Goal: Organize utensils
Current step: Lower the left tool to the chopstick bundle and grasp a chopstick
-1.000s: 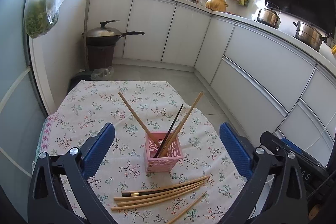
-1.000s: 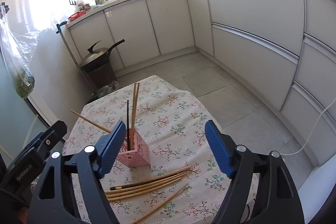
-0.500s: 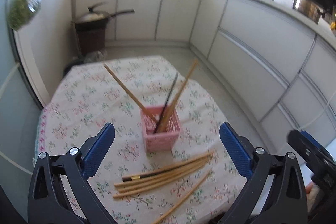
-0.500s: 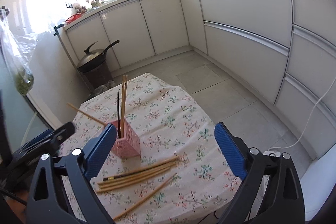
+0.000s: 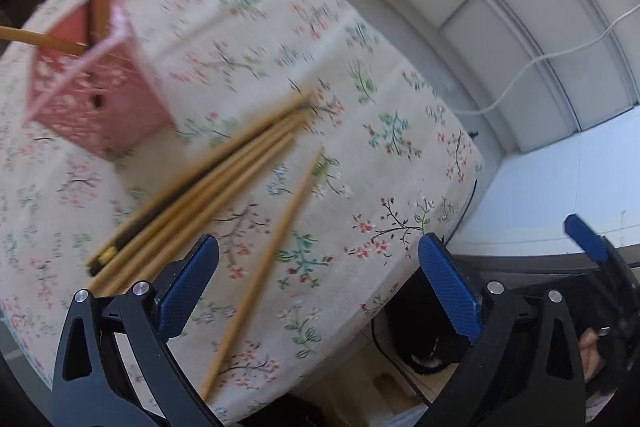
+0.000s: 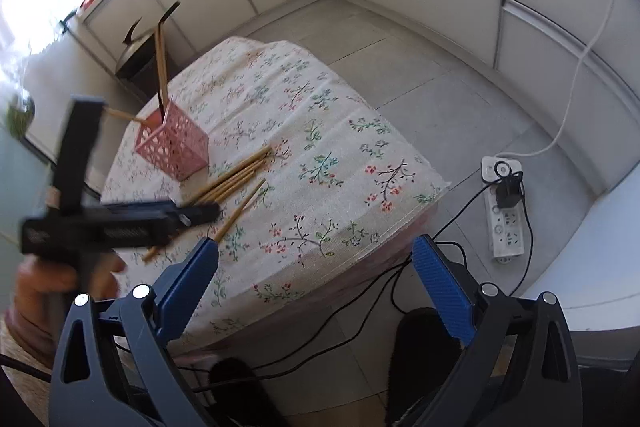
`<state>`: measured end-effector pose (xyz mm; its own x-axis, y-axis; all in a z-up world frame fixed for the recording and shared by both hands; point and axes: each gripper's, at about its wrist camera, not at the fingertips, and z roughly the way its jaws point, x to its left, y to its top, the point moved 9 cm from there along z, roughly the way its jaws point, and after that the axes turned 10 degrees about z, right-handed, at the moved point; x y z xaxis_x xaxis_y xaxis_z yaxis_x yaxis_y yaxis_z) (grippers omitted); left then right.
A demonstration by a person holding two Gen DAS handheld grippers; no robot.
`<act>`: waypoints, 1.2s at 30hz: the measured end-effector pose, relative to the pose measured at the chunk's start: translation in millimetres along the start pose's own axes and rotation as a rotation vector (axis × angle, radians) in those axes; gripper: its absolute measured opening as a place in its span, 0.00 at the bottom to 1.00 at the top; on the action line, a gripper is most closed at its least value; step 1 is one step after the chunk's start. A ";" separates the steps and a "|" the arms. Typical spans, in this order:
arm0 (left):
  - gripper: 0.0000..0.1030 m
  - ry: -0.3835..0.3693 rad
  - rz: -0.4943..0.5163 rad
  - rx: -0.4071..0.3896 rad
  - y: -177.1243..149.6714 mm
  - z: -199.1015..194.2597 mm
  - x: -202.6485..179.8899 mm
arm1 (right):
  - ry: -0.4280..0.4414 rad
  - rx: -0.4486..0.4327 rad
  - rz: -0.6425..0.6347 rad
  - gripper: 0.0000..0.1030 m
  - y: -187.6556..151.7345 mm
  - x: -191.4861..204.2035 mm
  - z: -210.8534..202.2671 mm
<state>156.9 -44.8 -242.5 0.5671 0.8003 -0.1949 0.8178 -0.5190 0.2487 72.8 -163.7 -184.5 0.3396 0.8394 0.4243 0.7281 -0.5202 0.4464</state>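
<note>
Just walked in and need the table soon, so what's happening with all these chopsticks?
A person holds a gripper in each hand, sorting chopsticks into the pink basket, which already holds a few. The left gripper is open above the single chopstick lying beside the bundle of chopsticks on the floral tablecloth. The right gripper is open, holding nothing.

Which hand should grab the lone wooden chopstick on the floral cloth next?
Left, probably. The left gripper is open with the lone wooden chopstick running between its fingers. The right gripper is open too, over the table's near edge.
</note>
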 end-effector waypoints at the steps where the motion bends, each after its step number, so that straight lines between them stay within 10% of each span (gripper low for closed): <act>1: 0.92 0.002 0.004 0.018 3.0 8.7 -0.7 | 0.006 -0.010 0.021 0.92 3.1 -3.7 -2.2; 8: 0.80 0.030 0.007 0.078 14.3 41.2 6.1 | 0.048 0.103 0.153 0.92 -0.9 -23.2 13.3; 12: 0.62 0.061 0.047 0.098 14.6 51.5 5.8 | 0.052 0.114 0.194 0.92 -0.2 -29.2 15.1; 13: 0.43 0.072 0.067 0.101 14.8 52.3 4.3 | 0.052 0.115 0.197 0.92 0.2 -29.7 15.6; 21: 0.12 0.168 0.140 0.097 13.1 55.8 8.0 | 0.040 0.155 0.211 0.92 -5.2 -31.8 25.1; 36: 0.05 0.153 0.127 -0.088 -35.3 -32.7 23.9 | 0.017 0.284 0.264 0.92 0.4 21.0 76.1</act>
<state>138.4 2.5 -224.9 0.6383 0.7697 -0.0116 0.7250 -0.5961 0.3450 125.5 -134.3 -235.4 0.5295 0.6784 0.5093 0.7535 -0.6519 0.0851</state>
